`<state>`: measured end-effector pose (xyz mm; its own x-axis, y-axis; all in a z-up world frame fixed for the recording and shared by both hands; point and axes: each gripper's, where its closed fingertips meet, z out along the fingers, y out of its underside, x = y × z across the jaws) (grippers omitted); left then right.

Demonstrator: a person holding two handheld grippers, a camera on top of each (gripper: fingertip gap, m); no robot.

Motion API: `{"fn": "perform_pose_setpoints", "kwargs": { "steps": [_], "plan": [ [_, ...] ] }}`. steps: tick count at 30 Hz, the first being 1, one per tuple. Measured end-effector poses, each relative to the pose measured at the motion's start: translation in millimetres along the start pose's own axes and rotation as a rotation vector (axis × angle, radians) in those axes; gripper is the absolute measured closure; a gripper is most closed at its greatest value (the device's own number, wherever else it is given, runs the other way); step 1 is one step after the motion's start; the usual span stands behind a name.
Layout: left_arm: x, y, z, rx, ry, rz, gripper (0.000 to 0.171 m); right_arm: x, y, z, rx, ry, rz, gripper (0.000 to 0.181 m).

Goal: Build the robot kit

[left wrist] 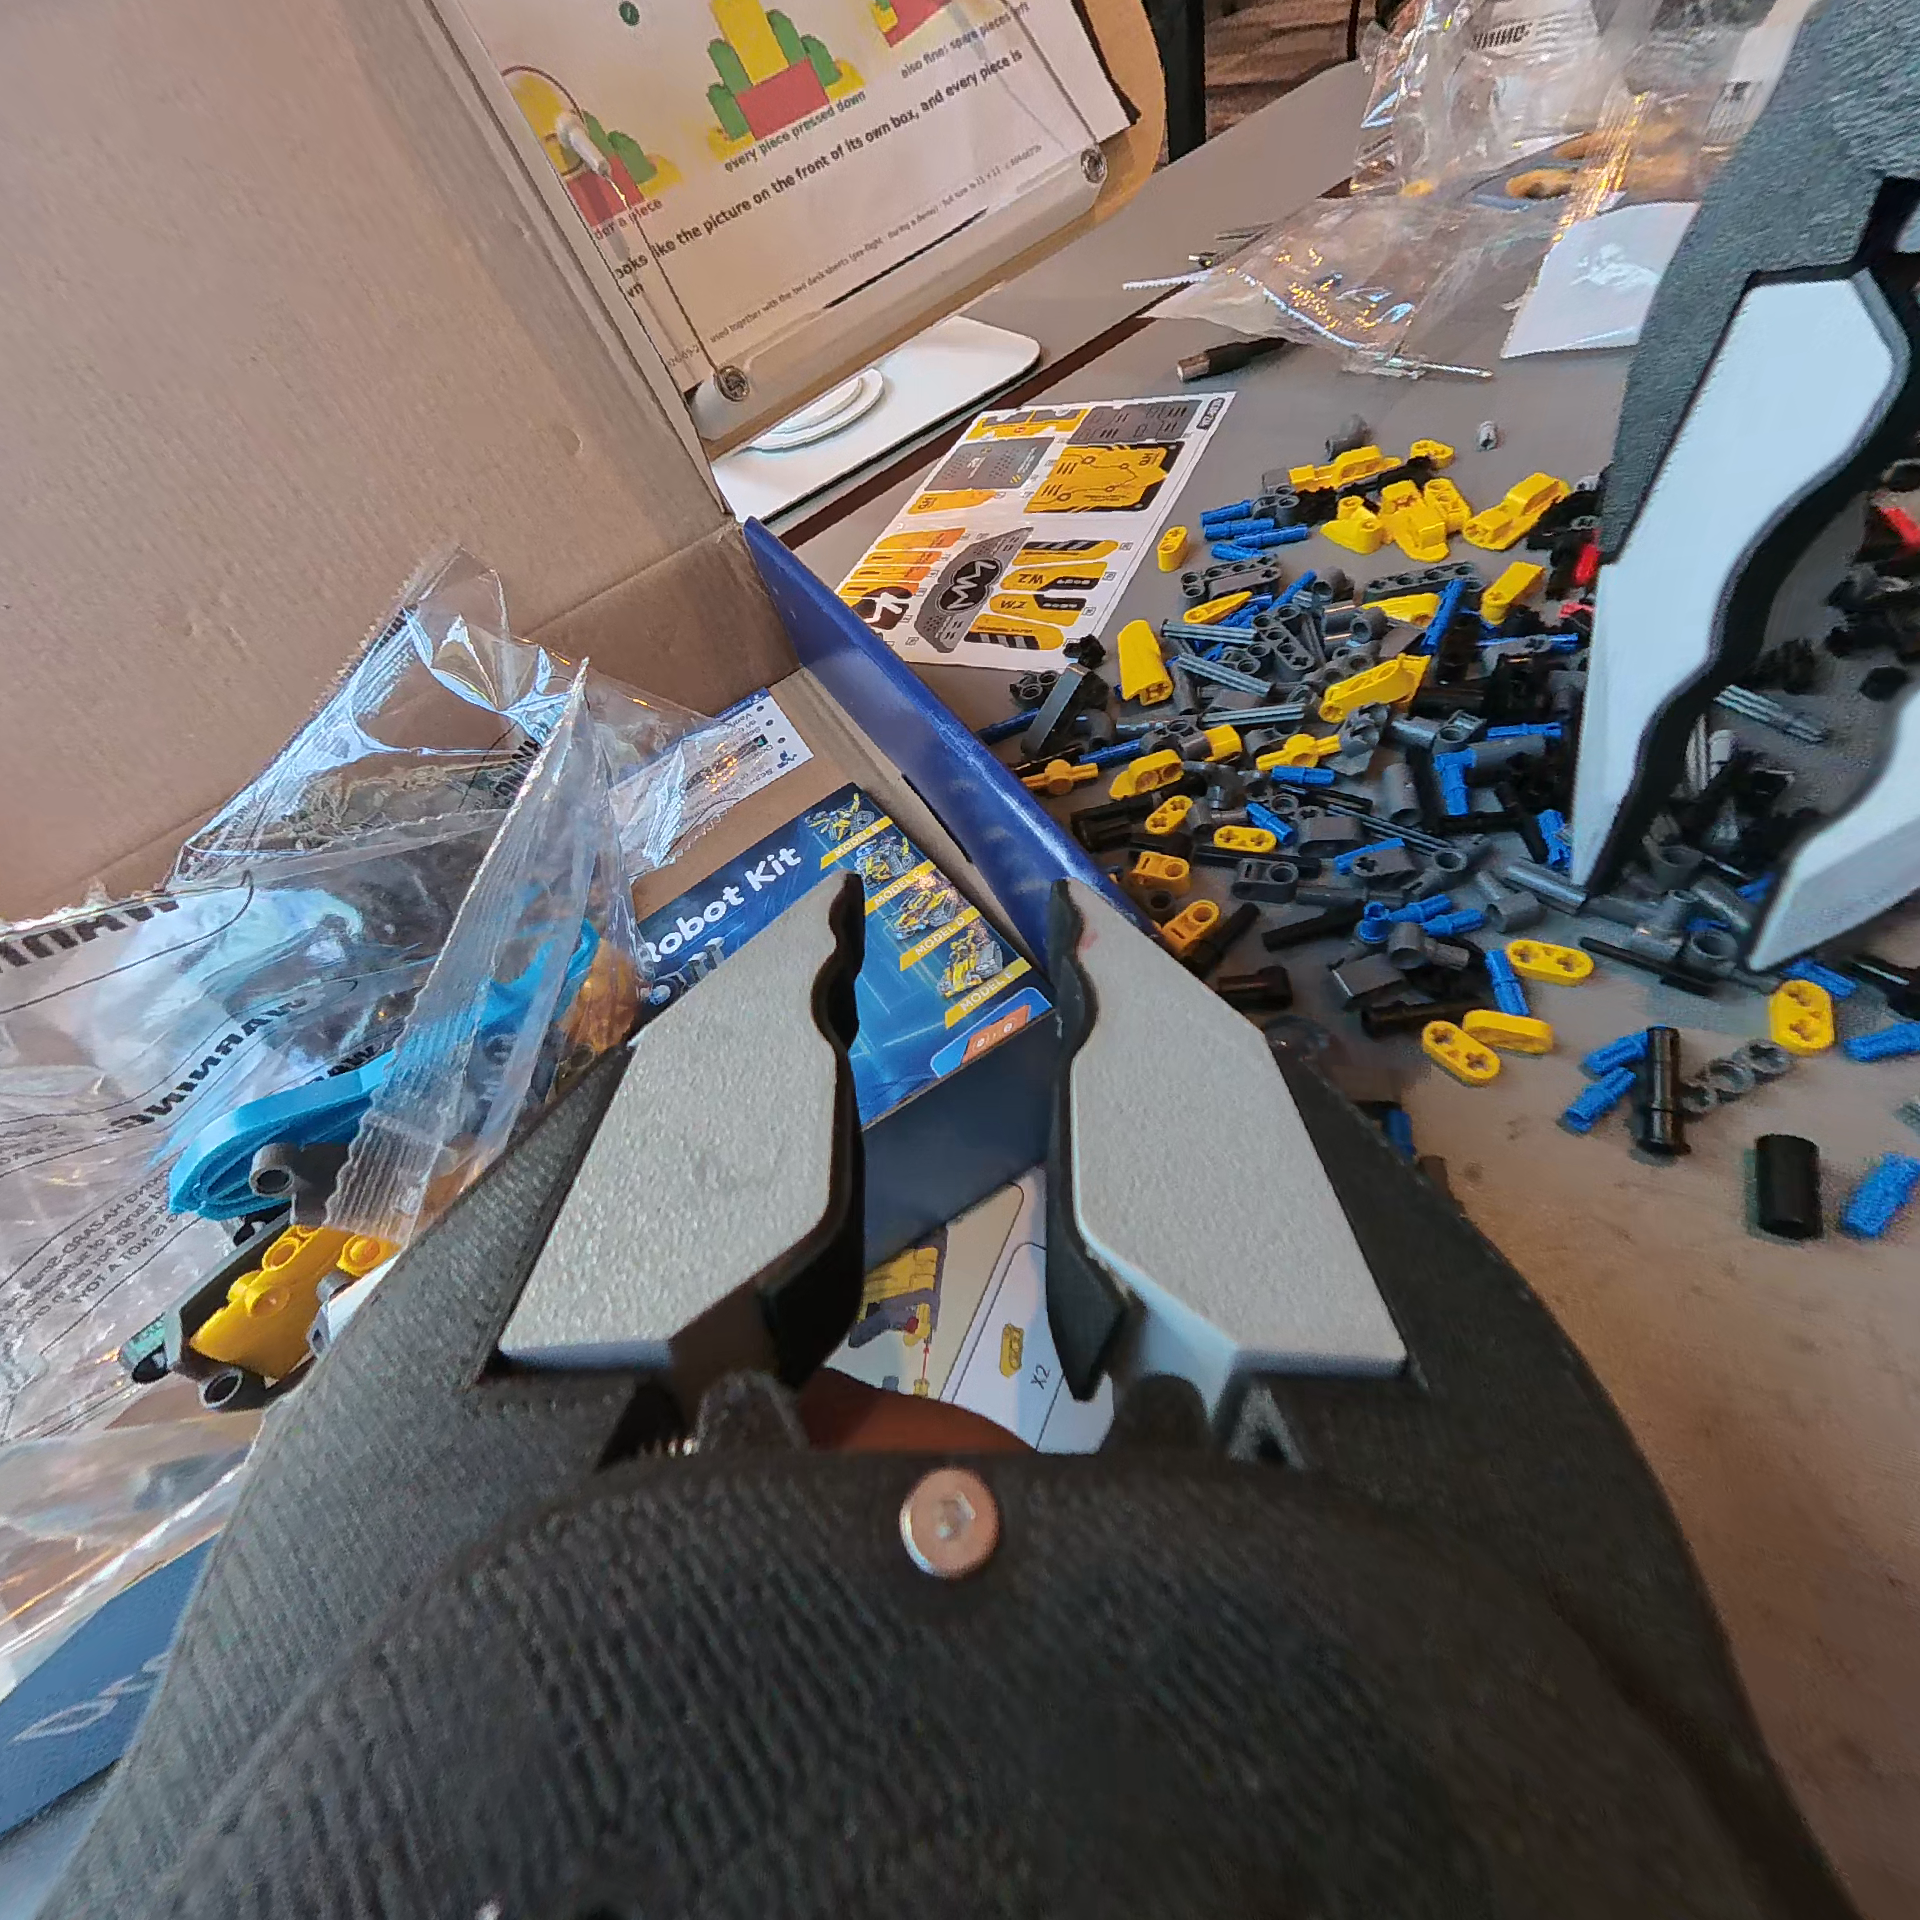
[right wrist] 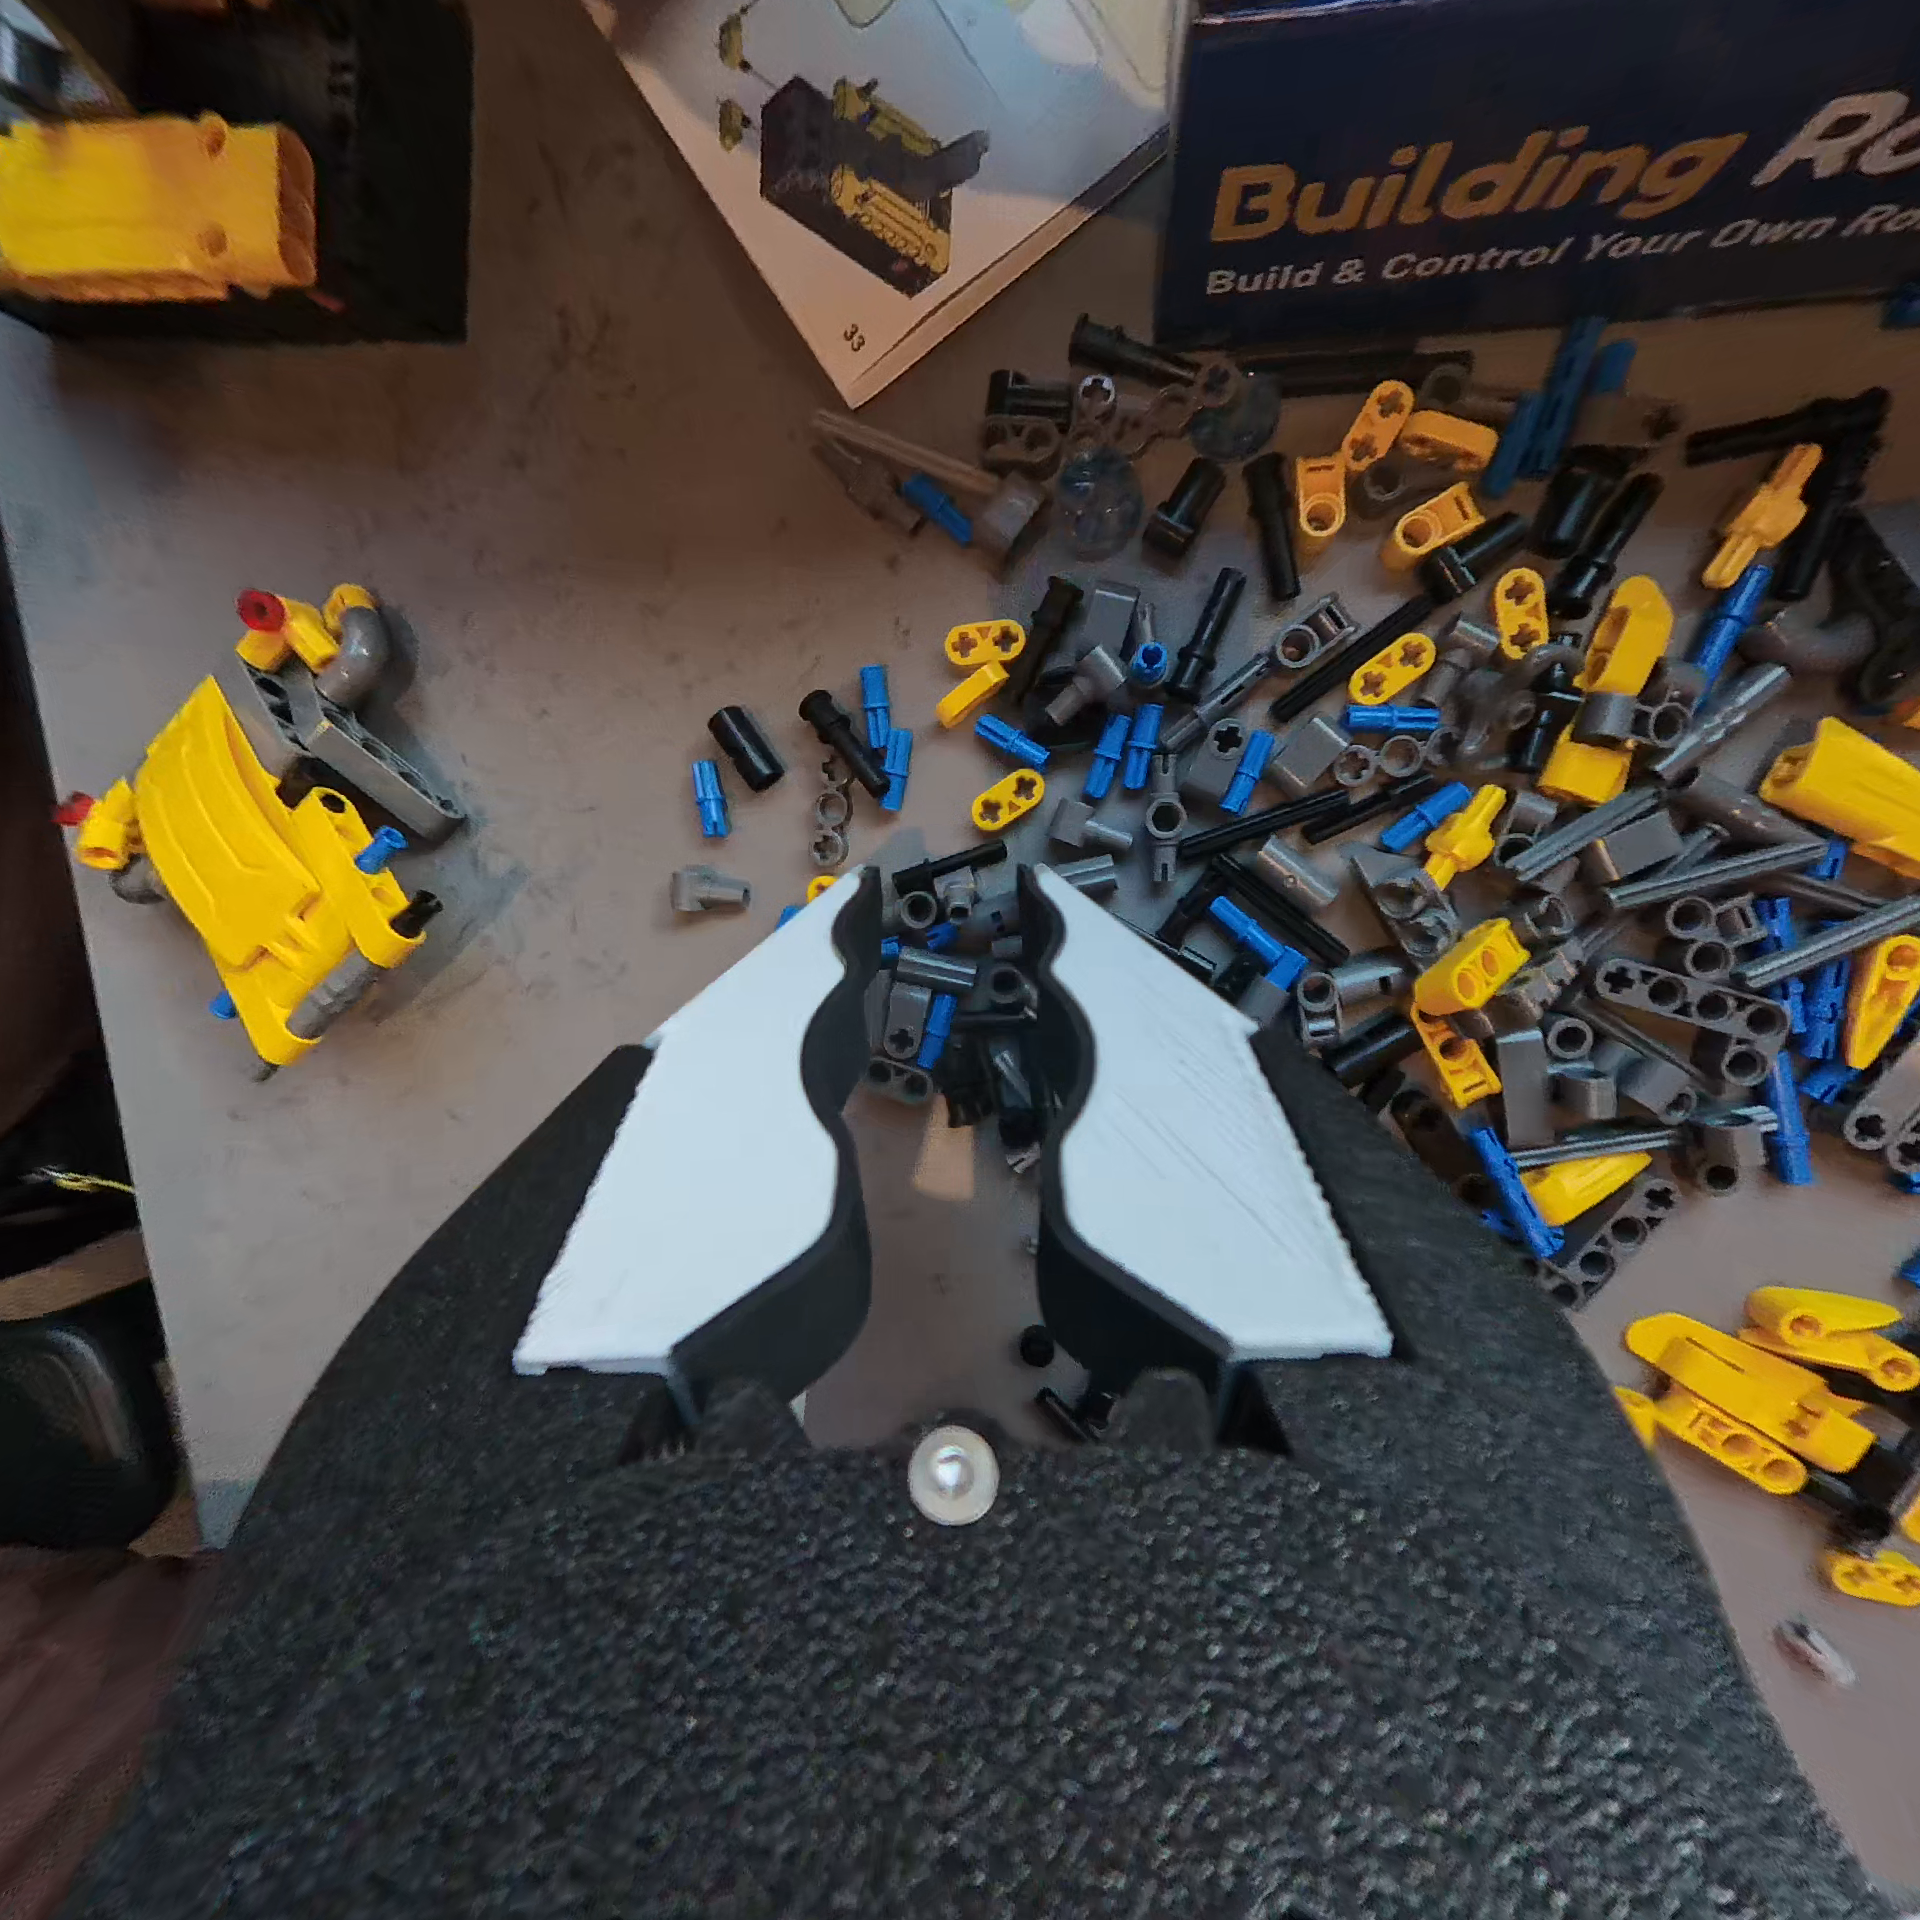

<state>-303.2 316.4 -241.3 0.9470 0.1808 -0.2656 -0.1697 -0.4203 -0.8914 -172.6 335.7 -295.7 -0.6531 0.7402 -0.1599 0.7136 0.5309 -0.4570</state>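
My left gripper (left wrist: 956, 904) is open and empty, hovering over the rim of an open blue cardboard box (left wrist: 914, 707). A blue booklet (left wrist: 883, 935) and clear bags of parts (left wrist: 343, 935) lie inside the box. My right gripper (right wrist: 945, 883) is open, its tips down in a pile of small yellow, blue, grey and black building pieces (right wrist: 1455, 831), with several pieces between the jaws. It also shows in the left wrist view (left wrist: 1704, 914), standing in the same pile (left wrist: 1351, 748). A partly built yellow and grey assembly (right wrist: 260, 831) lies left of the right gripper.
A sticker sheet (left wrist: 1039, 530) lies on the grey table beyond the box. An instruction stand (left wrist: 790, 177) and empty clear bags (left wrist: 1403, 270) are farther back. An open instruction booklet (right wrist: 894, 177), the blue box side (right wrist: 1538, 166) and a yellow block (right wrist: 156, 208) lie beyond the pile. From the right gripper's tips to the yellow block (right wrist: 156, 208) is close to 15 cm.
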Motion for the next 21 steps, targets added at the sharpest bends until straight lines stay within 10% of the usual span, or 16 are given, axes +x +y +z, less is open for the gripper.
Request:
{"fn": "perform_pose_setpoints", "kwargs": {
  "steps": [21],
  "plan": [
    [1,0,0,0.002,0.002,0.001,0.140,2,-3,13,-0.021,0.078,-0.181,0.157]
  ]
}}
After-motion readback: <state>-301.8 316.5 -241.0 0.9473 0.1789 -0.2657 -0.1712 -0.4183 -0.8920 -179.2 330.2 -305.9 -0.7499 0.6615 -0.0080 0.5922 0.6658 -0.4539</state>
